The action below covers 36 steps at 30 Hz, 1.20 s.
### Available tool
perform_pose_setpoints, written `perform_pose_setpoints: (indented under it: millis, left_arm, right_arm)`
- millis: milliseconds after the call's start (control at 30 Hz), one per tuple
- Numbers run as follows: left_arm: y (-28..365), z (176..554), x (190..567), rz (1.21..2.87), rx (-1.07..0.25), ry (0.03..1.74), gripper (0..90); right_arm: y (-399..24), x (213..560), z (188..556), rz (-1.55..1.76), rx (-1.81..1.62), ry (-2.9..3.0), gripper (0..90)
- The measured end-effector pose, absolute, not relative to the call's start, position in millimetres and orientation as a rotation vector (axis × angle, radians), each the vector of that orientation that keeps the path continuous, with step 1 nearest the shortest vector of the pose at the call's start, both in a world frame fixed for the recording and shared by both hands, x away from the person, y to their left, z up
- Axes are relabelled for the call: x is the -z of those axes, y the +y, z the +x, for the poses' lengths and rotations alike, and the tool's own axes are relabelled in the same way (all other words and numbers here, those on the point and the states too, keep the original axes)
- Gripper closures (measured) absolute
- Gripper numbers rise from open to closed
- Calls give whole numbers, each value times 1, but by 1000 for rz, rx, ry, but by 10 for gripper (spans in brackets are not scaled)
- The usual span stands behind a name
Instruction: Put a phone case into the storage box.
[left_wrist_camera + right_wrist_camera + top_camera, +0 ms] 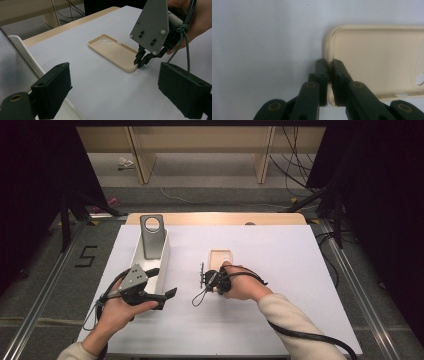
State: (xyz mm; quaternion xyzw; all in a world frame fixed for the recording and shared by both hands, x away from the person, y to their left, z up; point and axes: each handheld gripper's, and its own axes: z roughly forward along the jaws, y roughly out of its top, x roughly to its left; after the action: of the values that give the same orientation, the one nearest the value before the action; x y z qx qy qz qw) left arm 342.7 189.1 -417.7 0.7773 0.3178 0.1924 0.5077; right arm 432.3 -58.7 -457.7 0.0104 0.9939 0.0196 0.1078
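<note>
1. The right gripper (141,60) pinches the near rim of a beige phone case (374,60) lying open-side up mid-bench, seemingly to lift it.
2. The left gripper (159,298), jaws wide and empty, waits beside a white bin (161,265).

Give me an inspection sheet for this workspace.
Surface: white table, bare wood strip at far edge.
Job's things: beige phone case lying open side up; white bin holding a grey phone leaning upright.
Clutter: nothing seen.
Tongs: right tongs shut on the case's end rim; left tongs open, by the bin.
Cables: one trails from each tool; more on the floor beyond.
Surroundings: wooden shelving, floor mark "5".
</note>
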Motion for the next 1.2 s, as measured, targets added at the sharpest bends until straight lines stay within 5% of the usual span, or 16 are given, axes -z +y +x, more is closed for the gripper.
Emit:
perform_pose_setpoints:
  millis: [600, 1200]
  left_arm:
    - [189, 343, 418, 1874, -461, 768, 112]
    - [190, 343, 418, 1868, -464, 775, 118]
  right_arm:
    - [-64, 457, 429, 21, -113, 2899, 868]
    - [-106, 432, 422, 166, -560, 2850, 882]
